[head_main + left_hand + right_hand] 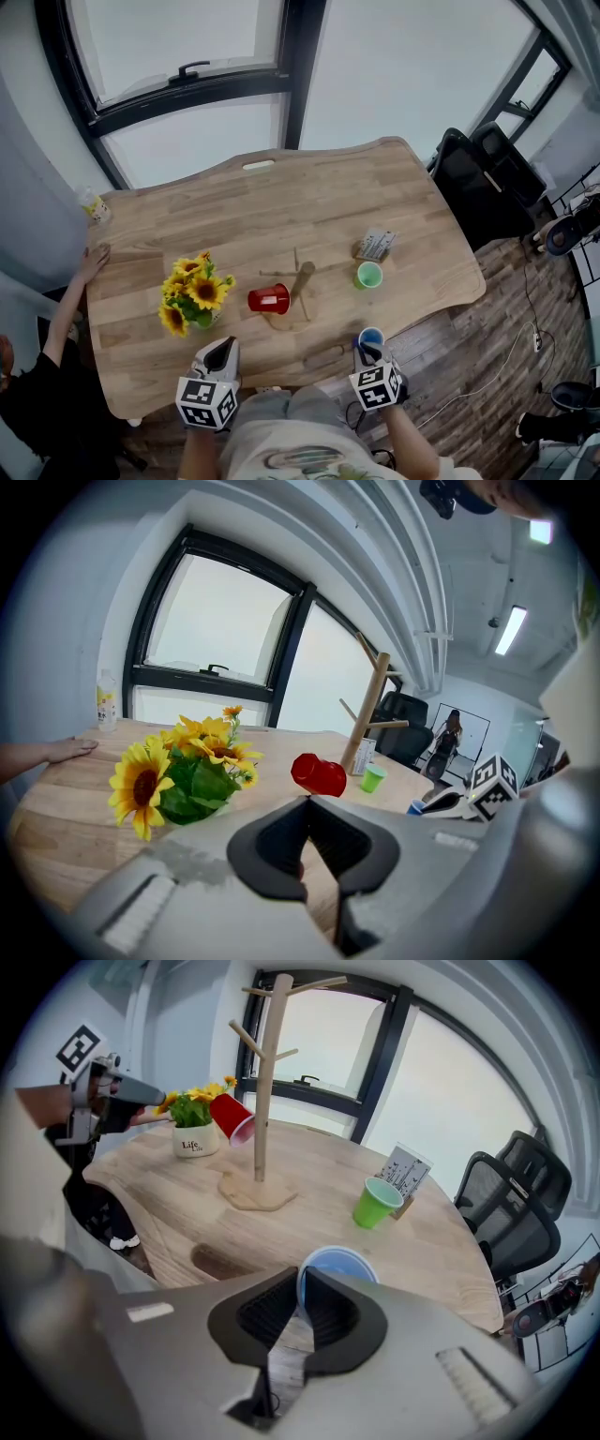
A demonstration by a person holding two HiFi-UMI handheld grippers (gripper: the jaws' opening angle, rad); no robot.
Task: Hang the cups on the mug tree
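A wooden mug tree (302,279) stands mid-table, with a red cup (269,299) hanging tilted on a low peg at its left. A green cup (368,275) stands upright to its right. Near the table's front edge sits a blue cup (371,335), upright; my right gripper (368,349) is shut on it. In the right gripper view, the right gripper (302,1274) pinches the near rim of the blue cup (339,1262). My left gripper (223,345) hovers over the front edge, left of the tree. In its own view the left gripper (307,801) is shut on nothing.
A pot of sunflowers (192,295) stands left of the tree. A card holder (377,245) sits behind the green cup. A small bottle (94,206) is at the far left corner, and a person's hand (94,260) rests on the left edge. Office chairs (487,178) stand to the right.
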